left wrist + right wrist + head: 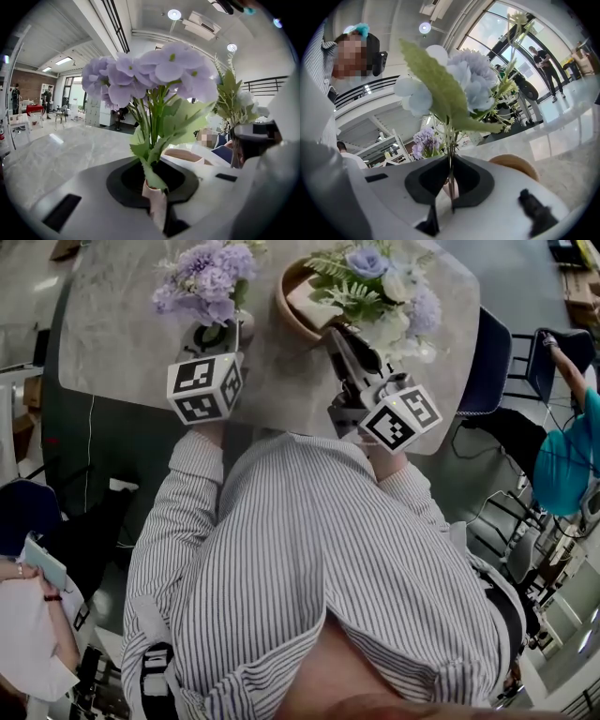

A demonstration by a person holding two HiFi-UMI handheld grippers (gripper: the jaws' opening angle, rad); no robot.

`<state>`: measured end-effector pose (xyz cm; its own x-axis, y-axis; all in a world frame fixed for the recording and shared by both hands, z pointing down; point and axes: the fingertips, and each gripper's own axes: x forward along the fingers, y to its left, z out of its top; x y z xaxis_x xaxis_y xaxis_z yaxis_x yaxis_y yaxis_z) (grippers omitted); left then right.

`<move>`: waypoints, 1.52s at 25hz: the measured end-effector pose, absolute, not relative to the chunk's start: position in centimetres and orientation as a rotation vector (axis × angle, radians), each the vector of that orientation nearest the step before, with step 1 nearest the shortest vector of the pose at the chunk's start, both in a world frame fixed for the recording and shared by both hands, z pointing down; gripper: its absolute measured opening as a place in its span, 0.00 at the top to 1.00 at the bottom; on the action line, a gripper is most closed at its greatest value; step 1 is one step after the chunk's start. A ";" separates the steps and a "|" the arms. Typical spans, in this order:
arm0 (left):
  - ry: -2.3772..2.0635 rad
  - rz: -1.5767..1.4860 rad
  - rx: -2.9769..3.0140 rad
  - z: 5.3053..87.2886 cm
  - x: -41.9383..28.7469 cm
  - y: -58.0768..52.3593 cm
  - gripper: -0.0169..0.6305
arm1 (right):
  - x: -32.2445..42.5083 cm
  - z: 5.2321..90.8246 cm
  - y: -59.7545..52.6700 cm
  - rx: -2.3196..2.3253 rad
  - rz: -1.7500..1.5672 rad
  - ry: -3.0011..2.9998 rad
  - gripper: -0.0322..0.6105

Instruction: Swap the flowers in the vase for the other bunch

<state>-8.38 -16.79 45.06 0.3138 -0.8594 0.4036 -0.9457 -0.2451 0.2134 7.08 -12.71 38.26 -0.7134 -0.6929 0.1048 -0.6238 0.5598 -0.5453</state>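
We have the left claw clenched on the purple bunch's taped stems, upright over the table's near edge. The vase sits mid-table. The right claw grips the blue-white bunch by the vase. Risks we see: thin stems slipping, heads tangling when the bunches cross, a knocked vase.
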 end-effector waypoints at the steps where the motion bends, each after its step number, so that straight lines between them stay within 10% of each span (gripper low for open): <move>1: -1.601 0.277 2.175 44.9 -8.4 -16.8 0.90 | 7.1 38.2 -12.7 -1.129 -0.855 2.666 0.90; 38: -1.651 0.060 2.314 35.6 -9.1 -16.1 0.90 | 8.0 33.4 -13.6 -1.120 -0.666 2.630 0.90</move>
